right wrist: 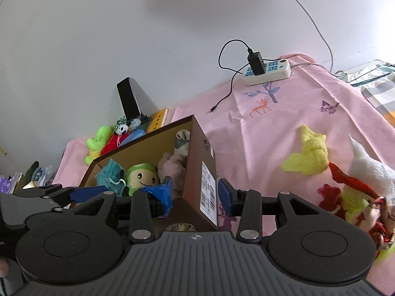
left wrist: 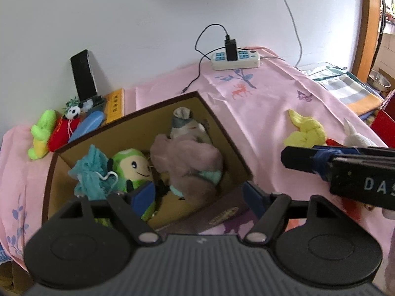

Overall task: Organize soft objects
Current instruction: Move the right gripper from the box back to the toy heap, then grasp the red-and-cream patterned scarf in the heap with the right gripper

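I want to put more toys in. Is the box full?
Not full. The box holds several toys, but its bare inner walls rise above them.

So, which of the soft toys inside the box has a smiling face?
The green plush toy with the cream face, lying in the cardboard box. Beside it, the blue mesh sponge and the pinkish plush show no face.

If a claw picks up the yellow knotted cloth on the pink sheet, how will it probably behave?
The yellow knotted cloth looks like soft terry fabric, so it is probably light and floppy. Its loose ends would likely hang down, while the knot in the middle gives a firmer place to pinch. It lies flat on the pink sheet, so rolling seems unlikely.
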`<action>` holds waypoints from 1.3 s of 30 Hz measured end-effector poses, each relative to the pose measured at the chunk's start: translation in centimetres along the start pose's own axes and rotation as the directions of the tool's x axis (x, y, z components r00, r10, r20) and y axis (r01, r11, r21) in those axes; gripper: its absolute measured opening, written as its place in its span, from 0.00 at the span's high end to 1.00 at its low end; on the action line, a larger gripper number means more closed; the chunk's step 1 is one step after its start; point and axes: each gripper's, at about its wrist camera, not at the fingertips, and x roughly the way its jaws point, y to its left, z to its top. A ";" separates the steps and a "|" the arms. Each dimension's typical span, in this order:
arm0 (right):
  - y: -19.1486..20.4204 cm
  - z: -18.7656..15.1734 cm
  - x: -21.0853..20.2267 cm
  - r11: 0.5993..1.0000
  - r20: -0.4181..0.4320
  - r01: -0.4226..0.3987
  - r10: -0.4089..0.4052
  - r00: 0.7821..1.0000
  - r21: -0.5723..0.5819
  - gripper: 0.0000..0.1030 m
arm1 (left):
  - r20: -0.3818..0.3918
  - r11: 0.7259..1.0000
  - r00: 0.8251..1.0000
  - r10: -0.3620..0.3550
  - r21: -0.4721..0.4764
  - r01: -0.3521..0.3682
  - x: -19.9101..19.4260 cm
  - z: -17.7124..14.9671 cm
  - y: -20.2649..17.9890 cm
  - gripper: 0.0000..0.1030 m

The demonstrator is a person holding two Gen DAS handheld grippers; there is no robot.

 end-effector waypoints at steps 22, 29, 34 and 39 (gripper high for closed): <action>-8.1 -4.2 -4.1 0.986 -0.077 0.109 -0.100 0.992 0.122 0.76 | -0.013 0.942 0.969 -0.247 0.233 0.244 -1.0 -4.4 -9.4 0.21; -10.6 -4.5 -5.9 0.978 -0.071 0.107 -0.095 0.993 0.179 0.76 | -0.060 0.903 0.949 -0.310 0.294 0.313 0.3 -5.3 -12.2 0.21; -12.1 -3.9 -8.3 0.971 0.024 0.114 -0.122 0.992 0.209 0.76 | -0.066 0.869 0.925 -0.373 0.325 0.373 0.4 -5.3 -13.9 0.21; -15.5 -3.2 -8.4 0.926 0.025 0.168 -0.187 0.982 0.338 0.76 | -0.057 0.837 0.907 -0.418 0.364 0.409 0.6 -5.1 -15.9 0.21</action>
